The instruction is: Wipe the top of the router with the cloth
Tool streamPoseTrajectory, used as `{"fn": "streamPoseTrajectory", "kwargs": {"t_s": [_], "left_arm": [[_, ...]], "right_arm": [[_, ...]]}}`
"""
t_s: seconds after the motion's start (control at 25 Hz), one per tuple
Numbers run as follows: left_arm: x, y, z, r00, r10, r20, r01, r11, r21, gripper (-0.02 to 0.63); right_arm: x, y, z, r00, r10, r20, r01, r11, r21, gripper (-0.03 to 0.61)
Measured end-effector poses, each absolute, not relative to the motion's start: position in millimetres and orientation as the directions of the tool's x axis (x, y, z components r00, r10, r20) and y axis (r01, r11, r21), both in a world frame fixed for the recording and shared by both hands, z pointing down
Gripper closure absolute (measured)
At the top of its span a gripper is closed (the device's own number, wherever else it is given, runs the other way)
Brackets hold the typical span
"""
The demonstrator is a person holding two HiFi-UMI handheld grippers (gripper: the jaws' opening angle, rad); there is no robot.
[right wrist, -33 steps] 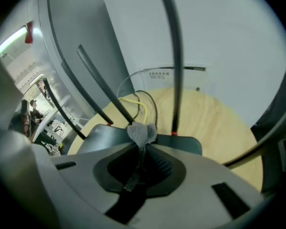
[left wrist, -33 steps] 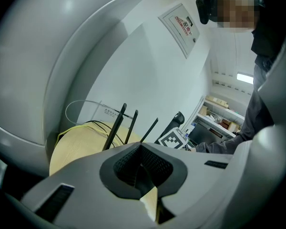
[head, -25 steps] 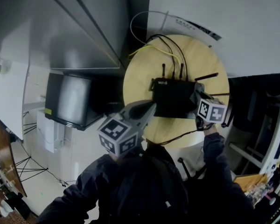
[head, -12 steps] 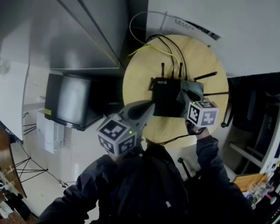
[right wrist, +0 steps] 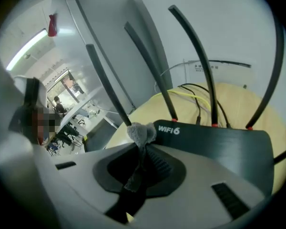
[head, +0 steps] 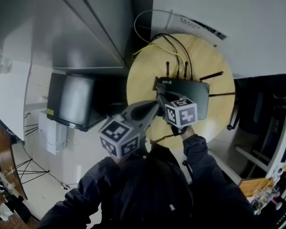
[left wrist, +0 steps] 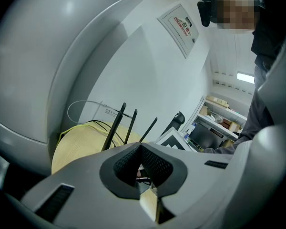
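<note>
Right tool dragged fuzzy cloth across flat router.

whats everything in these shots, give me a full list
round table: one, light wood, centre of the head view
router: one, black, on the table
antennas: at least four, black, rising from the router's back edge
cables: a few, yellow and black, from the router's back over the far side of the table
cable loop: one, white, against the wall behind the table
screen: one, dark, lower down, left of the table
cloth: one, grey, pinched in the right gripper's jaws
sleeve: dark, on the person's right arm
left gripper: grey, jaws together and empty, by the table's near edge
right gripper: grey, over the router's top
</note>
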State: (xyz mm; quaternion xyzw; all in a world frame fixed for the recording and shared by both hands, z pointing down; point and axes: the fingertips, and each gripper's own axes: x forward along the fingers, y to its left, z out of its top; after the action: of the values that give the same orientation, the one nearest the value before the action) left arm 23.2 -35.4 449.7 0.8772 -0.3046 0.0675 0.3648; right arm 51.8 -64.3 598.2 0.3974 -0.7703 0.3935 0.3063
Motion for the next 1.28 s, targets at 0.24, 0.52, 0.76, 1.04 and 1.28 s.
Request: {"fn": "streamPoseTrajectory", "kwargs": {"t_s": [0.24,0.52,0.76,1.04,1.28], "left_arm": [[26.4,-33.2,450.6,0.812,-0.475,0.340,-0.576,-0.555,0.600,0.620],[35.2,-29.5,449.3,0.825,-0.454,0.337,-0.560,-0.572,0.599,0.620],[35.0,-28.5,447.8,0.827,-0.450,0.338,-0.558,-0.579,0.594,0.620],[30.9,-24.5,446.5,0.823,-0.457,0.338,-0.563,-0.578,0.591,0.620],[30.4,-23.2,446.1,0.821,-0.461,0.338,-0.566,-0.575,0.590,0.620]], "right_arm": [[118.0,-53.3,605.6,-0.443,-0.392,0.806,-0.892,0.287,-0.350,0.508],[199.8,-43.4,605.8,-0.354,-0.418,0.836,-0.934,0.210,-0.291,0.508],[246.0,-35.8,605.8,-0.296,-0.425,0.855,-0.954,0.174,-0.244,0.506],[262.0,-34.3,603.6,-0.248,-0.438,0.864,-0.968,0.144,-0.205,0.508],[188.1,-32.0,593.2,-0.365,-0.442,0.819,-0.930,0.208,-0.302,0.508]]}}
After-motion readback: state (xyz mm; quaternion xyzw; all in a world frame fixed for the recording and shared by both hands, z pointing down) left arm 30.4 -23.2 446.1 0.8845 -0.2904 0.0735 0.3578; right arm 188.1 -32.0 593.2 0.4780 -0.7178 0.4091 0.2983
